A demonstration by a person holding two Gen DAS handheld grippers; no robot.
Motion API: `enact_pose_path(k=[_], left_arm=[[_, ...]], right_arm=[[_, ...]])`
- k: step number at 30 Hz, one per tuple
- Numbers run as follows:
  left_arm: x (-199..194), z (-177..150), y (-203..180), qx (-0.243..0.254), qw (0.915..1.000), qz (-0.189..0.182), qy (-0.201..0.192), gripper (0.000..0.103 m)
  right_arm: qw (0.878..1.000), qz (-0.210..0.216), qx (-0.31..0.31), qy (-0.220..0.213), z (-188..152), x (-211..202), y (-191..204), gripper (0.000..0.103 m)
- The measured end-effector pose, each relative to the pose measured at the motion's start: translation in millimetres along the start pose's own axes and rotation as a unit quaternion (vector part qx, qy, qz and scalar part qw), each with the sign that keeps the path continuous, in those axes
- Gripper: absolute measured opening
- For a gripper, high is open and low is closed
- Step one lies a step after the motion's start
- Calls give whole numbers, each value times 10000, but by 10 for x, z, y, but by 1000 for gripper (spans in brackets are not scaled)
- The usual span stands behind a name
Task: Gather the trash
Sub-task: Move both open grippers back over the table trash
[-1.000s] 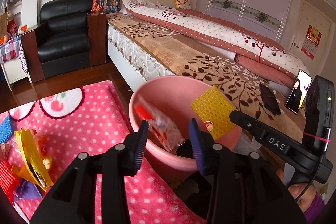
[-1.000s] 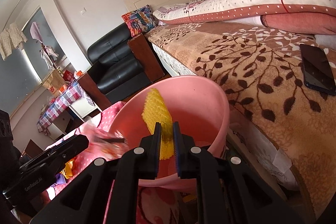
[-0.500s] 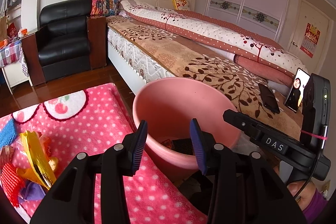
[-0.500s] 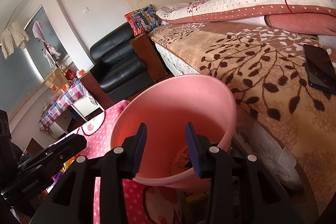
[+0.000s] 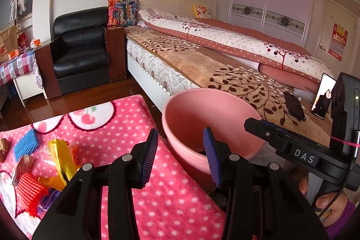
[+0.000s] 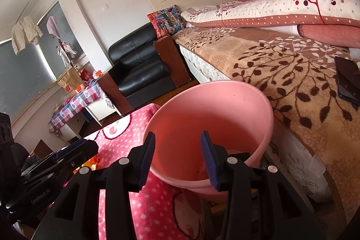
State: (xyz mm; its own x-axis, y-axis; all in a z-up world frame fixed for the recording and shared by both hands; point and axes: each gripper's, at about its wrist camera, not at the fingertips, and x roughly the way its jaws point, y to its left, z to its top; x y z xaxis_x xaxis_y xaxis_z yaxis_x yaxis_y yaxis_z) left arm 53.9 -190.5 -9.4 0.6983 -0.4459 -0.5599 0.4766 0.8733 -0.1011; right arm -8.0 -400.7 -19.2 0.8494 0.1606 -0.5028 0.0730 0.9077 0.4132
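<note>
right gripper [image 6: 177,156]: jaws just opened, empty, over pink bin [image 6: 258,102] | left gripper [image 5: 180,156]: released, empty, beside bin

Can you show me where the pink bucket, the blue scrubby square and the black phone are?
pink bucket [image 5: 225,109]: left wrist view, far inner wall.
blue scrubby square [image 5: 25,144]: left wrist view, its middle.
black phone [image 6: 348,78]: right wrist view, its dark screen.
</note>
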Motion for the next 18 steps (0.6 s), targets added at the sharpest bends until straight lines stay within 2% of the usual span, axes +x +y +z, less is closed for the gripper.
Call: enact_pose_path(k=[12, 18], left_arm=[[-304, -67, 375, -371, 9977, 546, -163, 42], [-431, -121, 503, -468, 9963, 698, -197, 42]], right_arm=[[9992, 330, -232, 66, -110, -85, 322, 46], [9982, 458, -346, 170, -193, -89, 491, 46]])
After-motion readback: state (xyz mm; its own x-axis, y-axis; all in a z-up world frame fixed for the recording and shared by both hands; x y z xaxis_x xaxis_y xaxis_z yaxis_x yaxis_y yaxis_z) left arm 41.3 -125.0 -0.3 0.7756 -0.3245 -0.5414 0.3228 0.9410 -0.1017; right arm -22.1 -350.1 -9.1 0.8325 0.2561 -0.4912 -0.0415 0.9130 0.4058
